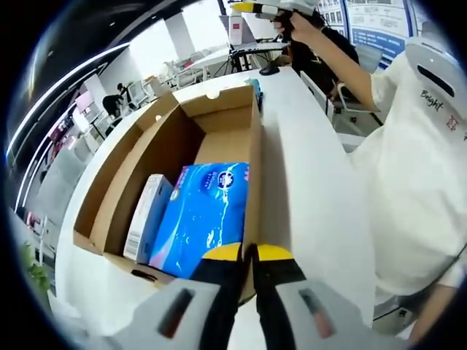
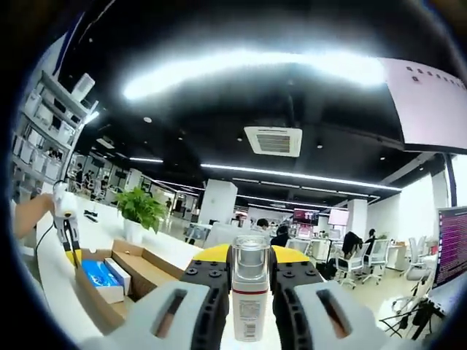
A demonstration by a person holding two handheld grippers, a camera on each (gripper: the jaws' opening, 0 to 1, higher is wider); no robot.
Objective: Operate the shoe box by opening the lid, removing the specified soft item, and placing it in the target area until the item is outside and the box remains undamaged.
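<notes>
An open cardboard shoe box [image 1: 146, 146] lies on a white table [image 1: 314, 182]. Inside it are a soft blue pack [image 1: 204, 219] and, to the pack's left, a slim white and blue carton [image 1: 146, 215]. My left gripper [image 1: 249, 252] is shut on the top edge of the box's right wall, beside the pack. My right gripper [image 2: 250, 255] is held high, shut on a white bottle [image 2: 249, 306] with a clear cap. In the right gripper view the box [image 2: 139, 273], the blue pack [image 2: 98, 273] and the left gripper [image 2: 72, 254] appear small at the lower left.
A person in a white shirt [image 1: 416, 168] stands to the right of the table, one arm [image 1: 332, 51] raised with the right gripper [image 1: 273, 9]. A potted plant [image 2: 142, 208] stands behind the box. Desks and chairs stretch into the office behind.
</notes>
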